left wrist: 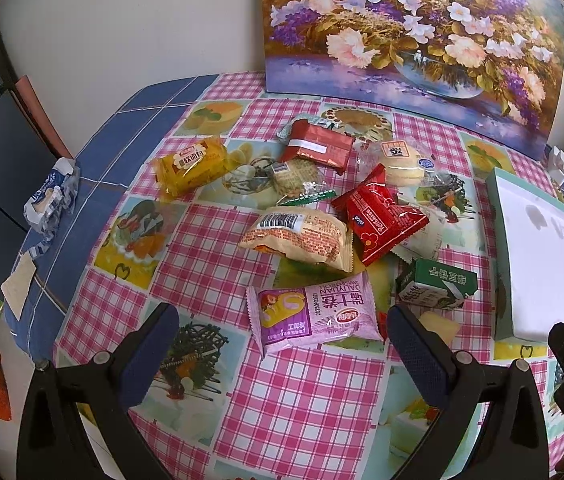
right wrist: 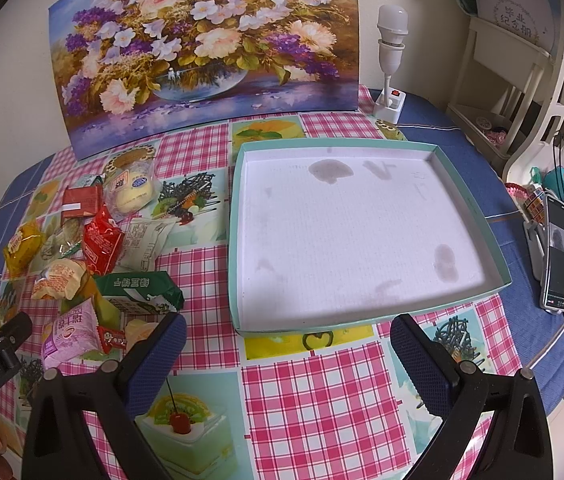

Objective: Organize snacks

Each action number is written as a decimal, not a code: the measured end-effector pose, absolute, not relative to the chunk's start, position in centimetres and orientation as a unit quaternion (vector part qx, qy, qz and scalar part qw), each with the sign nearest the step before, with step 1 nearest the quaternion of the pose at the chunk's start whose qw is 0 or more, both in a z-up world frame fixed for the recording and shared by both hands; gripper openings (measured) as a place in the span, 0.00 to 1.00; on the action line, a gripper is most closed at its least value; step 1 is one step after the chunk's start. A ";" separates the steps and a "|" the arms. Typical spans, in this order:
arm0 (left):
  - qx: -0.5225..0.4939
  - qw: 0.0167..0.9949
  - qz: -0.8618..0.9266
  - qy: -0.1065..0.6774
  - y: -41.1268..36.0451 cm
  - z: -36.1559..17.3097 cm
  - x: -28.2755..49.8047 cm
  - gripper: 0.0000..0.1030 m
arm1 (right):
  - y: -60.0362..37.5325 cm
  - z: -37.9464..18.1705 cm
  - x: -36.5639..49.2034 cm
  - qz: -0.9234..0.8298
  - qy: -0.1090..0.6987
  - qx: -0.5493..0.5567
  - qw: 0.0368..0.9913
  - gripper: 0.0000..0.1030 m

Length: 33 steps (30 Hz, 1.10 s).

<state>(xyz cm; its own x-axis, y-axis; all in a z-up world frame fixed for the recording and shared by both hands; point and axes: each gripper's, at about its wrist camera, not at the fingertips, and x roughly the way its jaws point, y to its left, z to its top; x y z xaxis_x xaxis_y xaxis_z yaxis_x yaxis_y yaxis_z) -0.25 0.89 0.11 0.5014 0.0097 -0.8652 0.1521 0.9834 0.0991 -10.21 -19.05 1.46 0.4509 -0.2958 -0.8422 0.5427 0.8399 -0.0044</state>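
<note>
Several snack packets lie in a loose pile on the checked tablecloth. Closest to my open, empty left gripper [left wrist: 282, 332] is a purple packet [left wrist: 314, 314], just beyond its fingertips. Behind it lie a beige packet [left wrist: 298, 240], a red packet [left wrist: 378, 218], a green carton [left wrist: 438, 284], a yellow packet [left wrist: 190, 164] and a dark red packet [left wrist: 318, 146]. A shallow teal box with a white floor [right wrist: 362, 236] stands right of the pile. My right gripper [right wrist: 288, 336] is open and empty at the box's near edge. The pile also shows in the right wrist view [right wrist: 98, 248].
A flower painting [right wrist: 206, 48] leans on the wall behind the table. A white lamp [right wrist: 390, 60] stands at the back right. A phone on a stand [right wrist: 558, 260] and small clutter sit at the right edge. A blue-white wrapper [left wrist: 50, 200] lies at the left edge.
</note>
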 end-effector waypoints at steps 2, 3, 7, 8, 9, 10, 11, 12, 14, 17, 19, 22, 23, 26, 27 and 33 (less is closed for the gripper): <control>0.079 0.861 -0.042 0.500 0.9 0.1 -0.3 1.00 | -19.1 1.5 -10.2 -0.249 0.461 0.134 0.841 1.00; 0.078 0.861 -0.043 0.501 0.9 0.1 -0.3 1.00 | -19.1 1.4 -10.2 -0.250 0.461 0.134 0.841 1.00; 0.074 0.859 -0.045 0.505 1.0 0.2 -0.1 1.00 | -19.1 1.5 -10.2 -0.249 0.461 0.134 0.841 1.00; 0.073 0.858 -0.046 0.506 1.0 0.2 0.0 1.00 | -19.1 1.4 -10.2 -0.249 0.461 0.134 0.841 1.00; 0.072 0.858 -0.046 0.507 1.1 0.2 0.0 1.00 | -19.1 1.5 -10.2 -0.249 0.461 0.134 0.841 1.00; 0.072 0.857 -0.047 0.508 1.1 0.2 0.1 1.00 | -19.0 1.5 -10.2 -0.250 0.461 0.134 0.841 1.00; 0.071 0.857 -0.047 0.509 1.1 0.2 0.1 1.00 | -19.1 1.4 -10.2 -0.249 0.461 0.134 0.841 1.00; 0.070 0.856 -0.048 0.510 1.1 0.2 0.2 1.00 | -19.1 1.4 -10.1 -0.249 0.461 0.134 0.841 1.00; 0.068 0.855 -0.049 0.511 1.2 0.1 0.2 1.00 | -19.0 1.4 -10.1 -0.249 0.461 0.134 0.841 1.00; 0.066 0.854 -0.050 0.513 1.3 0.1 0.3 1.00 | -19.0 1.4 -10.1 -0.247 0.463 0.134 0.840 1.00; 0.062 0.853 -0.051 0.516 1.4 0.0 0.4 1.00 | -18.9 1.4 -10.2 -0.245 0.464 0.134 0.841 1.00; 0.054 0.850 -0.050 0.521 1.6 -0.2 0.6 1.00 | -18.7 1.2 -10.0 -0.239 0.466 0.136 0.841 1.00; 0.050 0.849 -0.049 0.523 1.7 -0.3 0.7 1.00 | -18.6 0.9 -9.7 -0.232 0.471 0.139 0.840 1.00; 0.041 0.843 -0.047 0.534 1.9 -0.9 1.2 1.00 | -17.7 -0.3 -8.4 -0.194 0.492 0.153 0.835 1.00; 0.039 0.841 -0.047 0.537 1.9 -1.2 1.5 1.00 | -17.3 -0.6 -8.1 -0.187 0.497 0.151 0.834 1.00; 0.016 0.821 -0.055 0.568 1.9 -3.2 3.0 1.00 | -15.3 -2.0 -6.1 -0.143 0.515 0.147 0.832 1.00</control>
<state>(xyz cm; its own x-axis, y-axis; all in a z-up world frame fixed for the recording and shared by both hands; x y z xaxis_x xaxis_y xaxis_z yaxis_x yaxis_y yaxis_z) 3.03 1.86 -3.20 0.3483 -0.0714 -0.9347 0.1088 0.9934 -0.0354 -6.08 -15.27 -2.00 0.4289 -0.0856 -0.8993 0.3893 0.9158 0.0984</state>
